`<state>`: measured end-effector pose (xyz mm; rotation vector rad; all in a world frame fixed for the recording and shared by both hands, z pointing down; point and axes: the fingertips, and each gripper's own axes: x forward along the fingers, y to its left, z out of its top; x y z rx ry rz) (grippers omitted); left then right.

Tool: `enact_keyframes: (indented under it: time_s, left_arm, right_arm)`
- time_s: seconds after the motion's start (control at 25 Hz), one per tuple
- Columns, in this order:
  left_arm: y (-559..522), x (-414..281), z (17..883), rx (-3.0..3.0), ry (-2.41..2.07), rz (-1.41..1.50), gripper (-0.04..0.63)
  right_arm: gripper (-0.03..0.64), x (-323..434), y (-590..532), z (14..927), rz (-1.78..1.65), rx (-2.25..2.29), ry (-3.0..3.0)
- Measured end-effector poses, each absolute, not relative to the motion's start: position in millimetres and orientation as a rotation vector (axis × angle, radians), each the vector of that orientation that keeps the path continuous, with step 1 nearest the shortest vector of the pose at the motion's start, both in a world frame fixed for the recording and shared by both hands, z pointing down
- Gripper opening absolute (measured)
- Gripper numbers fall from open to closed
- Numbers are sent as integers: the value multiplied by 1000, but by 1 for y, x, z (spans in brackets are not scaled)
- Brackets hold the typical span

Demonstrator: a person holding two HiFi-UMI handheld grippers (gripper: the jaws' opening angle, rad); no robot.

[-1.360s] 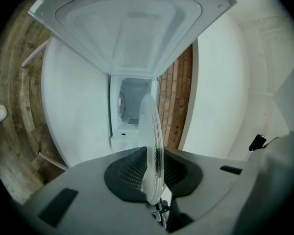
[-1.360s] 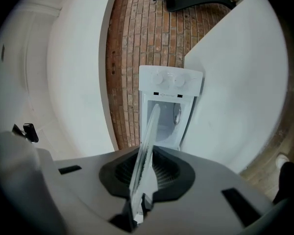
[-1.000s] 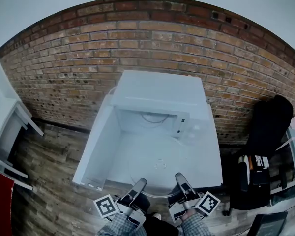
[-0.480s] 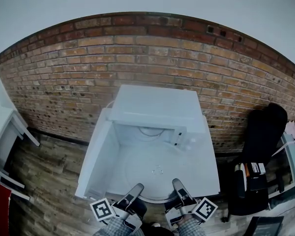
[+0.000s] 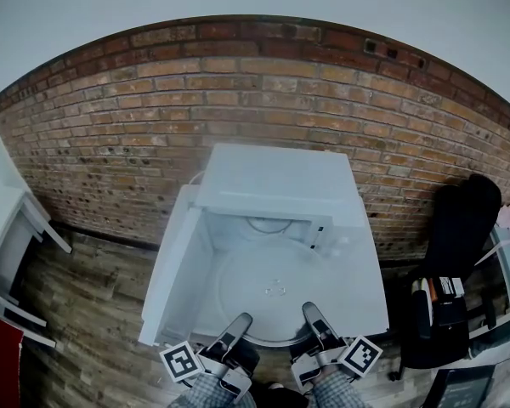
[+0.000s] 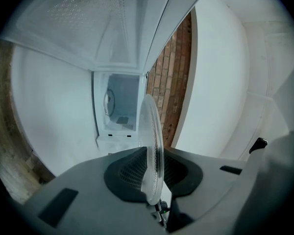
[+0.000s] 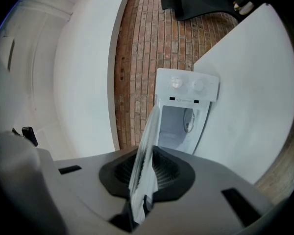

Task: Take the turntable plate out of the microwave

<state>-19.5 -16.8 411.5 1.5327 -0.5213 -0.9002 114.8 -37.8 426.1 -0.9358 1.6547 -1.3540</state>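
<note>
The clear glass turntable plate [image 5: 276, 289] hangs level over the white table, just in front of the open white microwave [image 5: 276, 181]. Both grippers hold its near rim. My left gripper [image 5: 240, 322] is shut on the rim at the left and my right gripper [image 5: 310, 314] is shut on it at the right. In the left gripper view the plate [image 6: 152, 131] stands edge-on between the dark pads of that gripper [image 6: 153, 180], with the microwave cavity [image 6: 118, 109] beyond. The right gripper view shows the plate [image 7: 146, 146] clamped by the right gripper [image 7: 142, 177] the same way.
The microwave door [image 5: 174, 257] hangs open to the left, beside the plate. A roller ring [image 5: 268, 224] lies inside the cavity. A brick wall [image 5: 136, 117] runs behind. A black chair [image 5: 463, 219] stands at the right and a white shelf [image 5: 17, 228] at the left, on wooden floor.
Both grippers have risen a little with the plate still held between them, and it now shows more fully in front of the microwave.
</note>
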Motion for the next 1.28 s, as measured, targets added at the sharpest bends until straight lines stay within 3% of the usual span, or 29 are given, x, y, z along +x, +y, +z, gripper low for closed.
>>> enact_keyframes:
  time_s: [1.28]
  left_arm:
    - [-17,-27,409,1536,-508,-920,52]
  right_arm:
    - [49,108,-38,423,-1358,-931,1652]
